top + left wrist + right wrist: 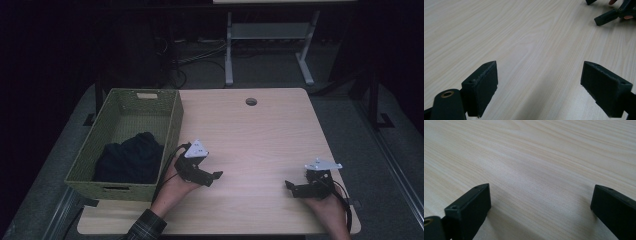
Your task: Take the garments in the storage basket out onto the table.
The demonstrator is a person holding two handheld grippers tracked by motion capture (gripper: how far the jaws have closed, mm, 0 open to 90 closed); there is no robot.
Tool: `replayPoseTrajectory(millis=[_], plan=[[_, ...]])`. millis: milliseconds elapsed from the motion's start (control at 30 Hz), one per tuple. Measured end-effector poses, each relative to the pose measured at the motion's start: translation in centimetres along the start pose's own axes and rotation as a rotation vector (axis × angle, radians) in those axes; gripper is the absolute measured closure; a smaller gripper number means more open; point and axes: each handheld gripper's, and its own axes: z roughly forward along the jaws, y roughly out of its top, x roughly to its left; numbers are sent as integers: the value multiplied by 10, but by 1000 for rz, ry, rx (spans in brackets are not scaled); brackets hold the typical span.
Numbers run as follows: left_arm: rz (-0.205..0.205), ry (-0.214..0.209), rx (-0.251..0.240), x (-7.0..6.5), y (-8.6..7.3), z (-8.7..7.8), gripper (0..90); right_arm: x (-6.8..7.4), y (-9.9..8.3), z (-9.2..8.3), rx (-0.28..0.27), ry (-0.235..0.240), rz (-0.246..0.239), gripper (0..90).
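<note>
At the left edge of the table (260,130) stood a green woven basket (172,125), and in its near half lay a dark bundle of cloth (131,159), slumped low against the basket's right wall; just to the right of that wall, on the near side of the tabletop, the left gripper (216,176) rested with its jaws spread wide and nothing between them, pointing rightward across the bare wood and so away from the cloth, which lay to its left and slightly behind it over the rim; the left gripper was plainly the nearer of the two, so a reach for the cloth would, I judged, call for that hand to turn back and lift over the wall; the cloth had no clear long axis, being a rumpled heap; farther right, well apart across open wood, the right gripper (289,185) sat near the table's right edge, its jaws likewise parted and empty, pointing left toward the other; in the left gripper view the far gripper's black tips (604,18) showed at the upper right corner; the cloth's folds were lost in the dim light, part of it was hidden behind the basket wall, and whether anything lay beneath it could not be told.
</note>
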Motion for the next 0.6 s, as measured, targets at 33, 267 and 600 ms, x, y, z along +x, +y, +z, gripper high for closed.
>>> replayPoseTrajectory(millis=[33,267,600], plan=[[3,1,-3,0,1,0,139,0,0,0,0,0,0,26],[-4,-6,-9,4,7,-4,139,0,0,0,1,1,0,26],[9,-22,-29,9,23,-12,139,-1,1,0,2,-10,9,27]])
